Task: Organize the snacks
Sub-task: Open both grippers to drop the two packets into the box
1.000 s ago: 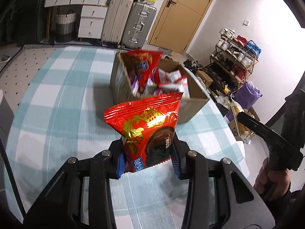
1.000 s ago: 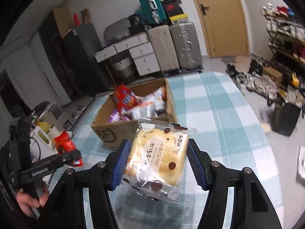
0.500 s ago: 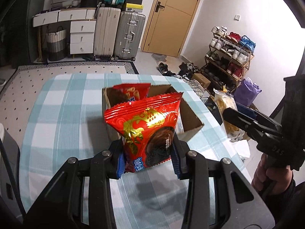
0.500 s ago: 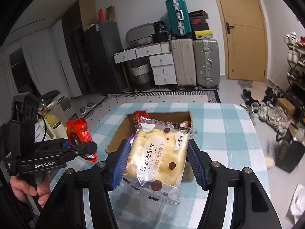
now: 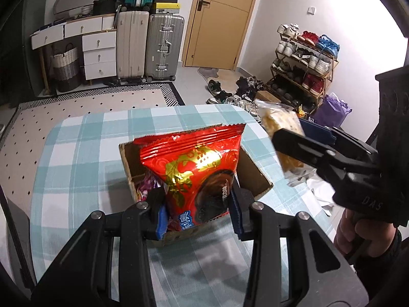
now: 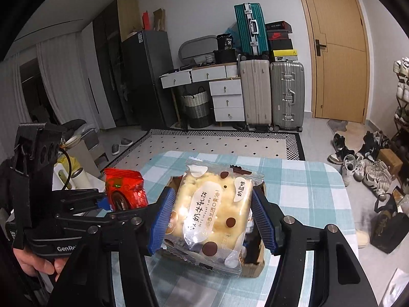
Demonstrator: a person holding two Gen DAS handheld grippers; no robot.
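My left gripper is shut on a red foil snack packet and holds it above an open cardboard box of snacks on the checked table. My right gripper is shut on a clear packet of pale cake with brown dots, also over the box. In the left wrist view the right gripper and its cake packet hang at the box's right side. In the right wrist view the left gripper and red packet are at the left.
The table has a blue and white checked cloth. Beyond it are a dotted rug, suitcases, white drawers, a wooden door, a shoe rack and shoes on the floor.
Both grippers have risen and moved in over the box, each still holding its packet. The box now sits much closer under them, and the two grippers are nearer each other.
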